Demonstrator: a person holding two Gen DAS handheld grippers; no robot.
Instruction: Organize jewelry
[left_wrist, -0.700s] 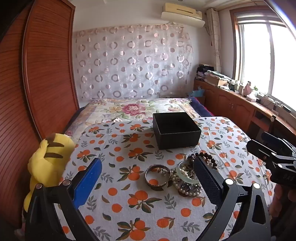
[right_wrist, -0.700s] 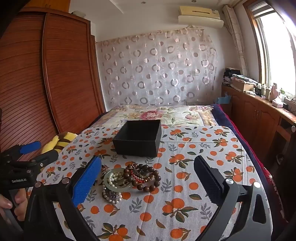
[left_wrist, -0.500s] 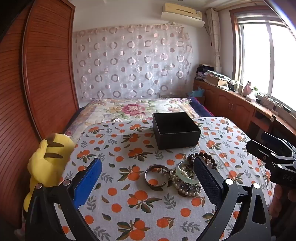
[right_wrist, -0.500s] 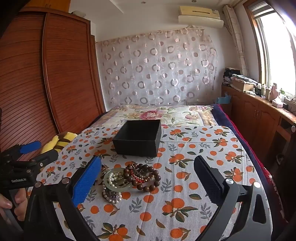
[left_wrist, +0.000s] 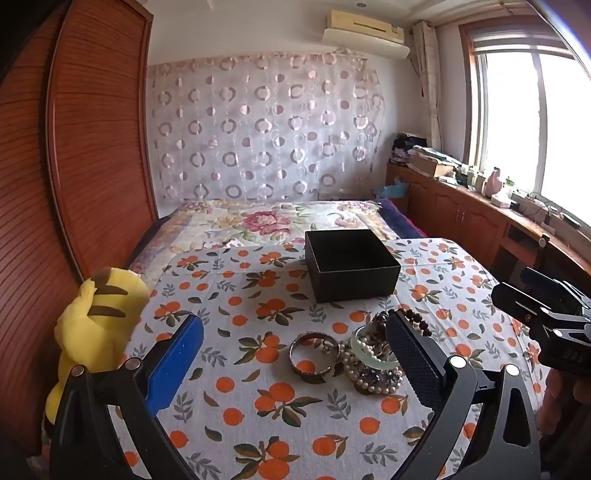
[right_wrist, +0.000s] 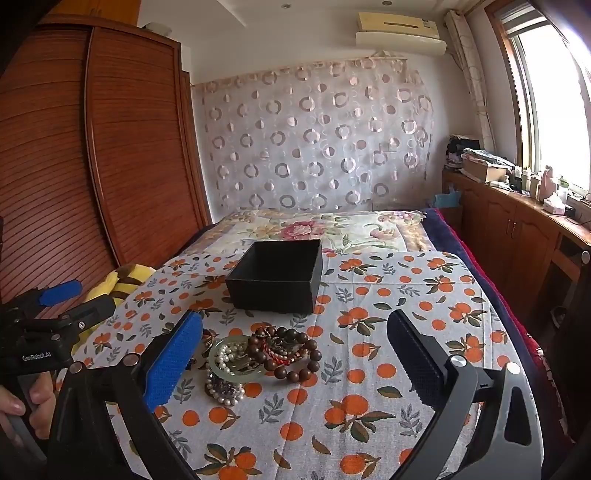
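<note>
You are holding the left gripper (left_wrist: 293, 354) low over the orange-print tablecloth (left_wrist: 258, 406), fingers spread wide, empty; the right gripper (right_wrist: 295, 354) is hovering likewise spread and empty. The heap of bead and pearl bracelets (right_wrist: 258, 356) is lying just before the open black square box (right_wrist: 275, 275). Nothing has shifted since earlier.

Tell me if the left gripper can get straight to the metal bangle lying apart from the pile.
Probably yes. The left gripper is open, and the metal bangle lies flat on the cloth between its fingers. Nothing covers it, though the pearl beads crowd its right edge.
</note>
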